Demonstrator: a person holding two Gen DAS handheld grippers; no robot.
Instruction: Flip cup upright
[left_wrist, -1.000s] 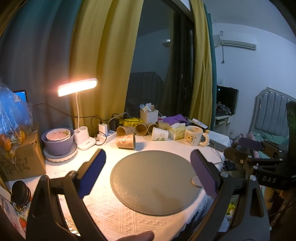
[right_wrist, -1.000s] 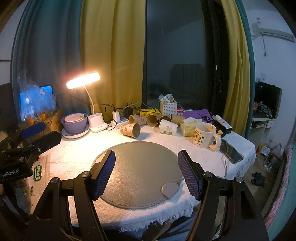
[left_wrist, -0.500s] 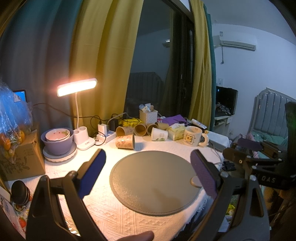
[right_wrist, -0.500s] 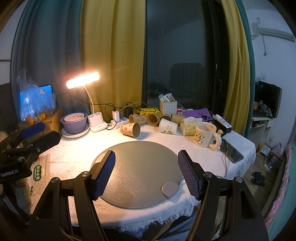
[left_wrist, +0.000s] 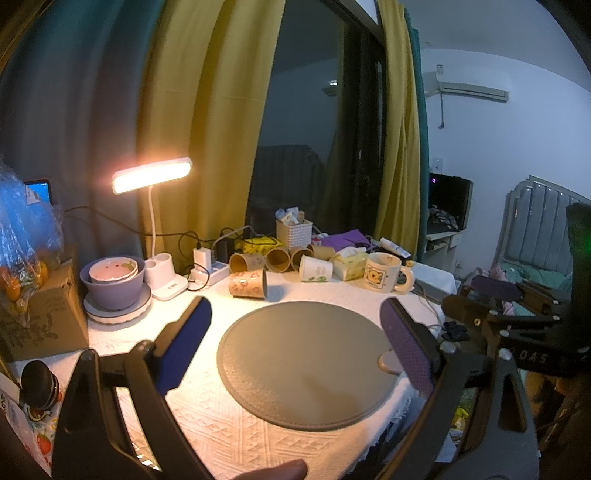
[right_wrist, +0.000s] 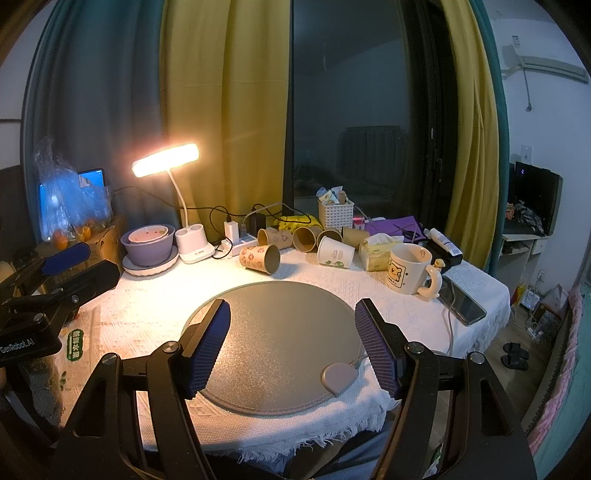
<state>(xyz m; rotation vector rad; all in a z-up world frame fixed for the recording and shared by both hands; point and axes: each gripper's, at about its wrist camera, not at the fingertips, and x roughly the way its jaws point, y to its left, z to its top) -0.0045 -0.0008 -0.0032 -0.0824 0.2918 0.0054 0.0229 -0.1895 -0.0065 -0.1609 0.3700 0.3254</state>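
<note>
Right gripper (right_wrist: 293, 345) agape; cup (right_wrist: 259, 258) sideways, mouth rightward.

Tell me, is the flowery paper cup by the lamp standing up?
No, tipped over. The flowery paper cup lies on its side on the tablecloth, its open mouth facing sideways.

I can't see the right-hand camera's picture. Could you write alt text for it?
Open, empty tongs hover over a round grey mat on a white-clothed table. Beyond the mat, several paper cups lie on their sides, the nearest a patterned cup, beside an upright bear mug and a lit desk lamp.
</note>
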